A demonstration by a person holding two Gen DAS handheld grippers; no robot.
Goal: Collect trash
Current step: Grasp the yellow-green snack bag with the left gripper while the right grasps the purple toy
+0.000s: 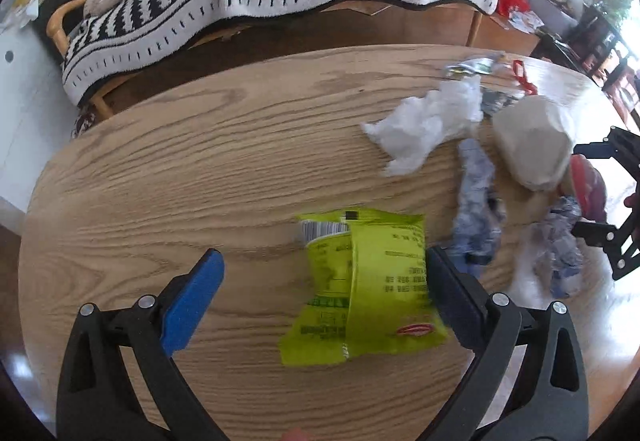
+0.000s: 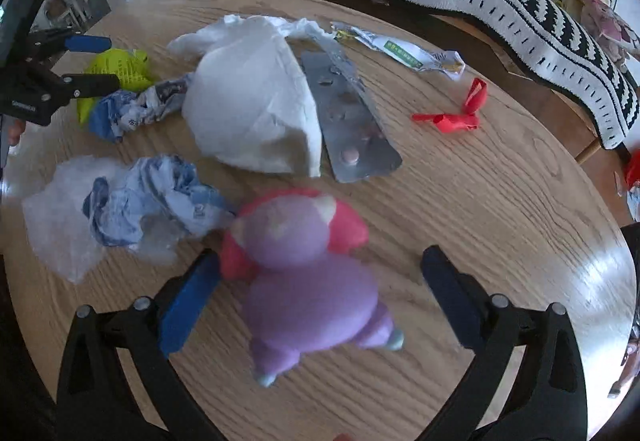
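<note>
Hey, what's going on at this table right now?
A person is clearing litter off a round wooden table with two handheld grippers. The left gripper is open around a lime-green snack wrapper. The right gripper is open around a purple and pink toy figure. Crumpled tissue, a pill blister pack and a red balloon scrap lie uncollected.
</note>
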